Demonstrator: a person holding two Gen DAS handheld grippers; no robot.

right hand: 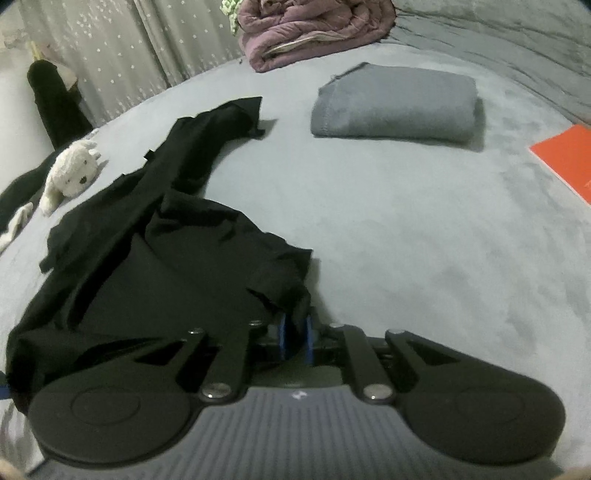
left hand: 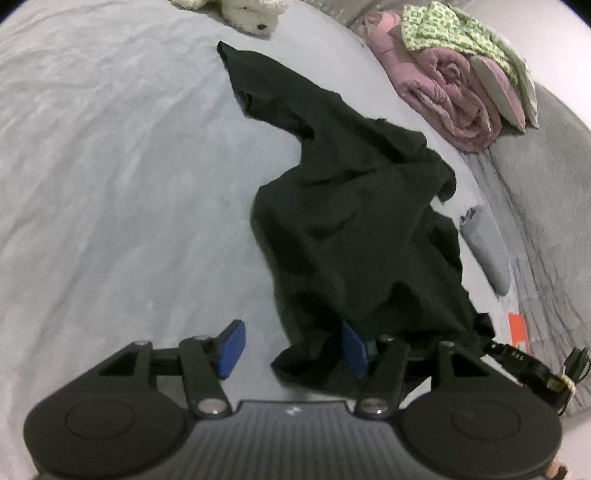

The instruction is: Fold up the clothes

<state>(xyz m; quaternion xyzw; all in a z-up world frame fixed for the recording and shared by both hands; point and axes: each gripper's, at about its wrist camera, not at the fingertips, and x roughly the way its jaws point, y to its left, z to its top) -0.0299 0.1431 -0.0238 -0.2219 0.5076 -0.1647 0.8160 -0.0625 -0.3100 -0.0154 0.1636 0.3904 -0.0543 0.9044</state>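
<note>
A crumpled black garment [left hand: 354,229] lies on the grey bed sheet [left hand: 110,184], stretching away from me. My left gripper [left hand: 291,349] is open, its blue pads [left hand: 231,347] spread wide, with the garment's near edge lying between them against the right pad. In the right wrist view the same black garment [right hand: 155,251] lies at the left. My right gripper [right hand: 295,338] is shut on a bunched edge of it, black cloth pinched between the blue pads [right hand: 308,338].
A folded grey cloth [right hand: 395,107] lies ahead on the bed, also in the left wrist view [left hand: 485,251]. A rolled pink quilt [left hand: 443,88] with a green patterned cloth [left hand: 450,29], a white plush toy [right hand: 70,173] and an orange booklet [right hand: 569,162] lie around.
</note>
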